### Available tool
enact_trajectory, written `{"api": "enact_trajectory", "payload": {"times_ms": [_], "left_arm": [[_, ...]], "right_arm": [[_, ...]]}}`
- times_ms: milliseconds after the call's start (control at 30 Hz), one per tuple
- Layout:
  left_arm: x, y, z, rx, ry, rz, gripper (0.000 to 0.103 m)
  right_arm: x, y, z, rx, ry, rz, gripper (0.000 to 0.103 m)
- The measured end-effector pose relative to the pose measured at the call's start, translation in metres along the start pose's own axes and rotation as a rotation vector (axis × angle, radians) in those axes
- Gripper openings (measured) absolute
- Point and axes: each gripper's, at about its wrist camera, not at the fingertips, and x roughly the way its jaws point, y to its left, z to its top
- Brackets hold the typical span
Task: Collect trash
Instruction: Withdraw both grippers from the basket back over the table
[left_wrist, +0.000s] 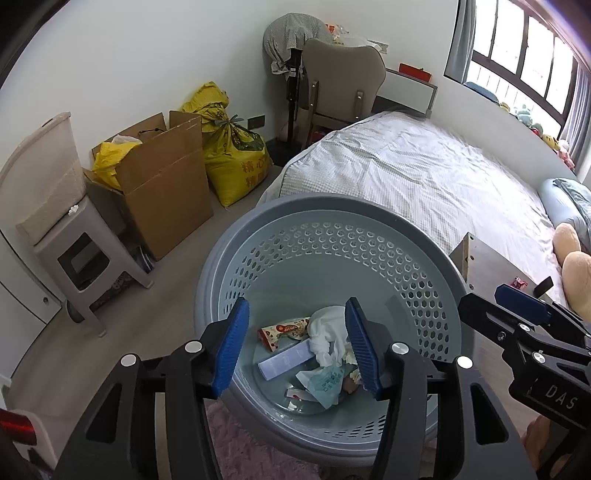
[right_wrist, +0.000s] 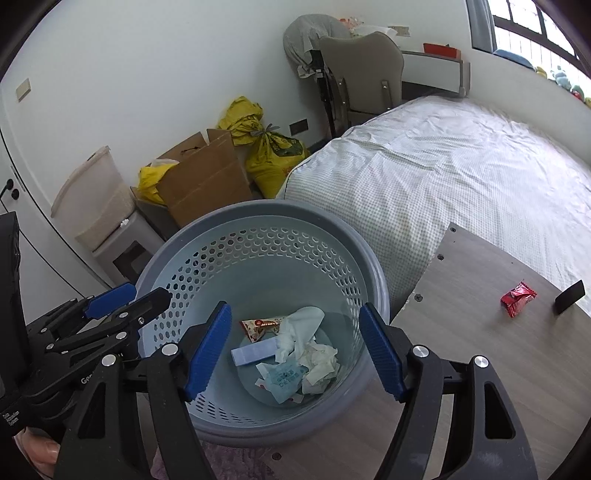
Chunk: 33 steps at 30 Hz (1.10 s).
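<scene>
So both my grippers were hanging right over the basket at this point, looking straight down into it. My left gripper had its blue pads spread wide apart with nothing between them, and the trash sat way down at the bottom, framed in the gap. My right gripper was the same deal, fingers apart and empty, poking over the near rim of the basket. Down in the pile I could make out a red and white snack wrapper toward the far left, a little pale blue box lying flat just in front of it, a wad of white tissue leaning on the box's right end, and a light blue packet nearest to me, with more crumpled paper beside it. All of it touched or overlapped, and none of it was anywhere close to my pads. One piece was outside the basket: a red candy wrapper lying on the wooden table off to my right, well apart from my right gripper, with a small black thing just beside it. The basket stood pressed up near the corner of the bed, and a cardboard box sat by the wall behind it.
</scene>
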Motion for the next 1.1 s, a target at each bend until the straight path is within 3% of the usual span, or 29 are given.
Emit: {"api": "enact_trajectory", "payload": {"times_ms": [467, 1100], "left_arm": [[-0.016, 0.004, -0.005, -0.022, -0.017, 0.015, 0.063], [-0.044, -0.019, -0.016, 0.016, -0.062, -0.014, 0.071]], "right_arm": [[-0.016, -0.004, -0.007, 0.019, -0.02, -0.003, 0.076], [-0.057, -0.031, -0.029, 0.073, -0.074, -0.056, 0.083]]}}
